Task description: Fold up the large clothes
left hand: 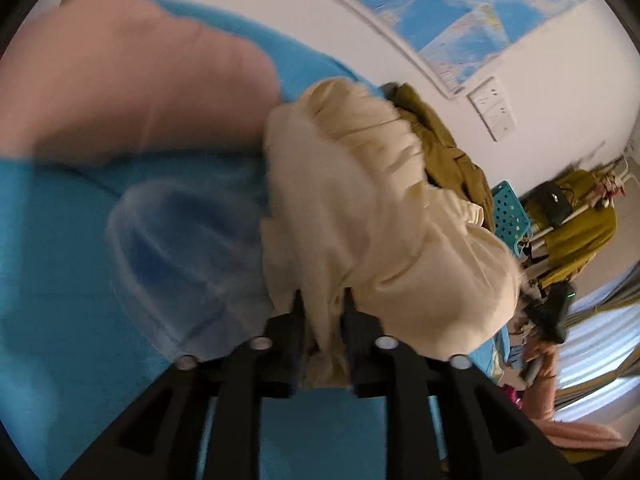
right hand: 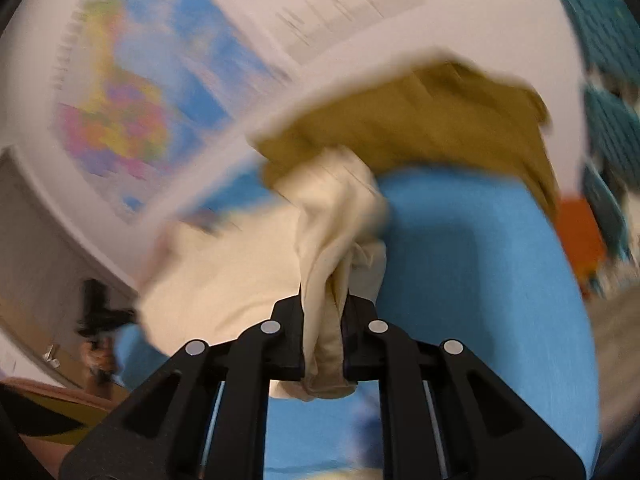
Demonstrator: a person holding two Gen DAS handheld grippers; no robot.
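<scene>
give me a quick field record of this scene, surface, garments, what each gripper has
surface: blue sheet
held garment: cream garment, bunched
left gripper: shut on a fold of the cream garment
right gripper: shut on another bunched fold of it
other clothes: olive garment behind the cream one, pink cloth on the sheet
wall: map poster
</scene>
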